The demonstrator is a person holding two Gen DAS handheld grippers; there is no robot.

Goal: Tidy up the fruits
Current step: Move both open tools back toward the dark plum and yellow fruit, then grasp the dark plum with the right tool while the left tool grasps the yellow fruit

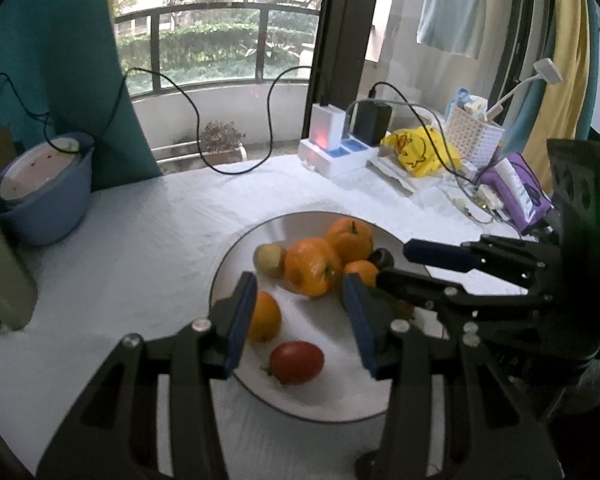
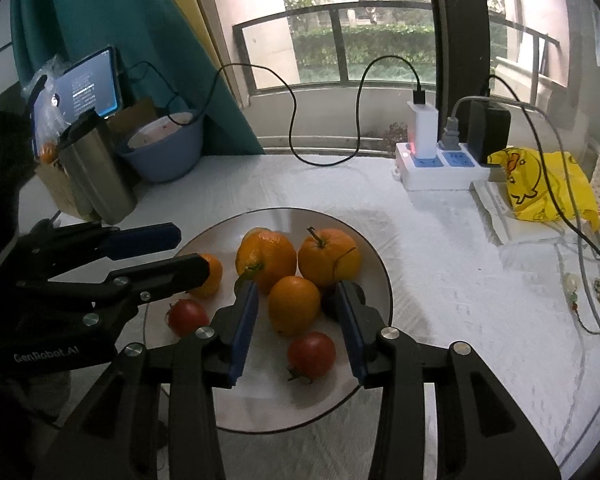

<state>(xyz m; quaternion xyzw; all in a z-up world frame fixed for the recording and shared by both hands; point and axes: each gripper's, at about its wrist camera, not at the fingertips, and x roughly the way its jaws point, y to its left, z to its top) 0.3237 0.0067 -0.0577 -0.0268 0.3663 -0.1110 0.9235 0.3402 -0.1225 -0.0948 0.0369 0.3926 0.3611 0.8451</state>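
**A:** You are working at a table under a white cloth [image 2: 440, 264], set against a window with a balcony railing [image 2: 380, 12]. What sits at the middle?

**B:** The white plate [image 2: 380, 280], your landmark. On it lie several oranges [image 2: 266, 260], bunched toward the plate's far half. One smaller orange [image 2: 294, 304] rests nearer the plate's middle, a tomato [image 2: 311, 354] toward its near edge, another tomato [image 2: 188, 316] on its left side.

**A:** And your claws?

**B:** Your right gripper [image 2: 296, 328] hangs over the plate with its blue pads apart; the small orange shows between them, but the pads do not press on it. Your left gripper [image 1: 300, 320] also stands apart above the plate's left part, nothing clamped. A brownish fruit [image 1: 269, 260], perhaps a kiwi, lies at the plate's far left beside the oranges.

**A:** Beyond the plate?

**B:** Behind it to the right stands a white power strip [image 2: 432, 168] with chargers plugged in, and a yellow duck-print bag [image 2: 540, 184] further right. Behind it to the left you have a steel tumbler [image 2: 96, 168] and a blue basin [image 2: 164, 152].
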